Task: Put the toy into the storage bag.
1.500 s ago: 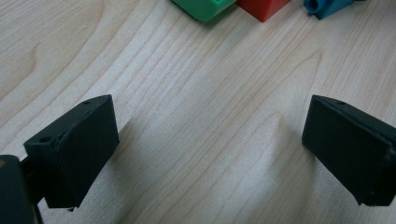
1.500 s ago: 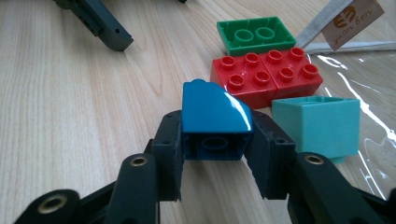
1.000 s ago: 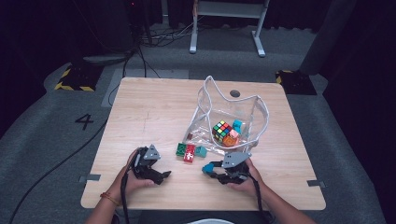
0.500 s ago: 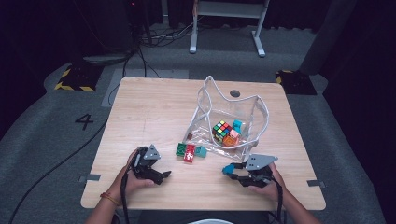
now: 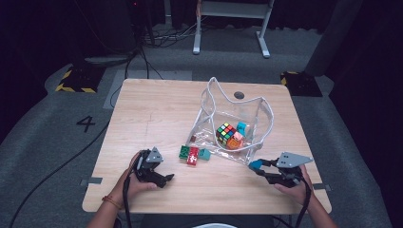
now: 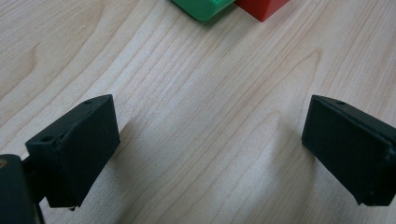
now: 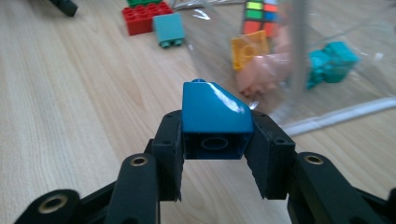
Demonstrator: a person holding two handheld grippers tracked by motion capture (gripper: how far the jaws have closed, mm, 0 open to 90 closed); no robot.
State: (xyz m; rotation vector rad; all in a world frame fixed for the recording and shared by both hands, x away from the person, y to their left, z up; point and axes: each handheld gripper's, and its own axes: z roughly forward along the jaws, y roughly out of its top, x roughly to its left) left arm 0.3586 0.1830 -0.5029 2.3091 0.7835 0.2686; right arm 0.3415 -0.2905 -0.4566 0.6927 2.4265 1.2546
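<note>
Clamping a blue sloped building brick (image 7: 215, 122) between its two black pads, the right gripper (image 5: 260, 167) carries it just above the wooden table (image 5: 157, 109), near the front right edge in the high view. In the right gripper view the brick sits hollow side toward the camera, its slanted glossy face pointing ahead, with a pad pressed on each side wall. The right hand (image 5: 295, 184) grasps the gripper from behind, the forearm coming in from the bottom edge and the jaws aimed leftward across the table.

Just ahead of those jaws stands a clear plastic bag (image 5: 256, 118), its white-trimmed mouth open; inside lie a colour puzzle cube (image 5: 225, 132), an orange brick (image 7: 250, 46), a pinkish piece (image 7: 261, 72) and teal bricks (image 7: 332, 59). Beyond the bag, toward the other gripper, a red brick (image 5: 193, 156), a green brick (image 5: 184, 152) and a teal brick (image 5: 204, 154) lie touching in a row.

The left gripper (image 5: 161, 179) rests low over the table, jaws spread wide over bare wood, held in the left hand (image 5: 133, 183); the green and red bricks lie a little ahead of its tips.
</note>
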